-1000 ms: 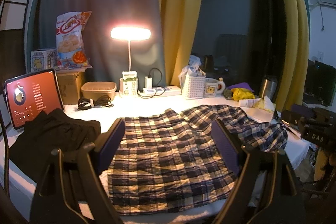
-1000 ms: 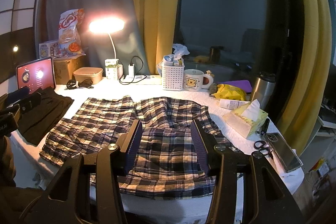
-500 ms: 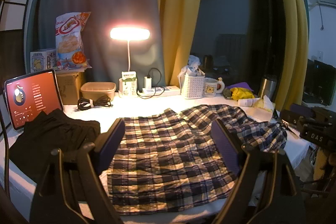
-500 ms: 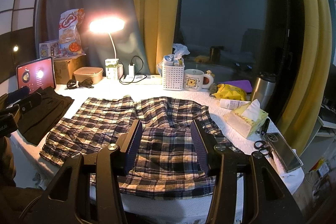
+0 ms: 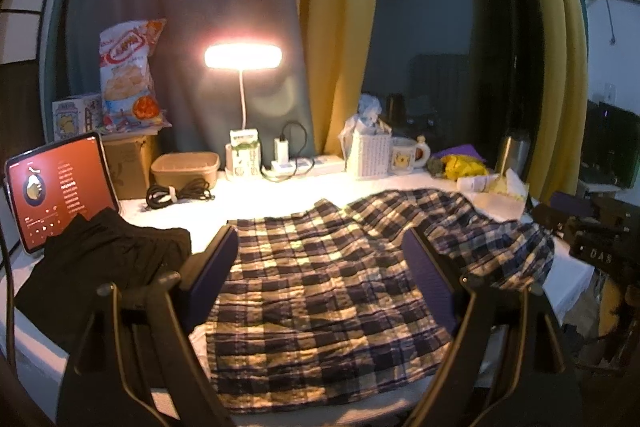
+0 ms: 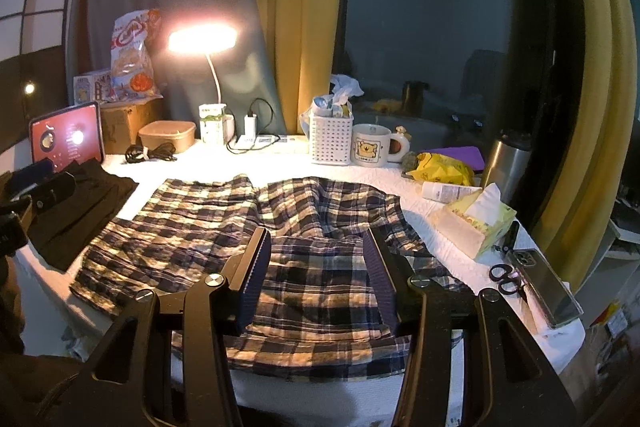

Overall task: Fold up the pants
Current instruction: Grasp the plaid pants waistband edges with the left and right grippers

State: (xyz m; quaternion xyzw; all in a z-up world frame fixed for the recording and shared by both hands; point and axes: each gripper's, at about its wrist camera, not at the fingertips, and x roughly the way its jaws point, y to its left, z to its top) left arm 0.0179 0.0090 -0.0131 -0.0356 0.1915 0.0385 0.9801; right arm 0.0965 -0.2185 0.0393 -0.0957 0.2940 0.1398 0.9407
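Tongs on both sides hang above the near edge of the counter (image 6: 452, 251) with nothing between their pads. The left tongs (image 5: 320, 259) stand wide apart, released, over the left part of the plaid pants (image 5: 332, 291); the right tongs (image 6: 316, 267) are parted less widely, also released, over the right part of the same garment (whether any pad brushes the cloth cannot be told). The plaid pants (image 6: 256, 227) lie spread across the middle of the counter, rumpled, with one portion lapped over another near the centre and the near hem reaching the front edge.

A black garment (image 5: 100, 267) lies folded at the left end, touching the propped tablet (image 5: 56, 191) with its red screen. Along the back stand a lit desk lamp (image 5: 243, 57), a snack bag (image 5: 130, 71) on a cardboard box, a beige container (image 5: 186, 167), a coiled cable (image 5: 176, 191), a power strip (image 5: 308, 165), a white basket (image 6: 332, 137) and a mug (image 6: 374, 147). On the right sit a tissue box (image 6: 476, 223), scissors (image 6: 504, 277), a phone (image 6: 548, 287) and a steel flask (image 6: 508, 163). Yellow curtains (image 6: 296, 7) frame a dark window.
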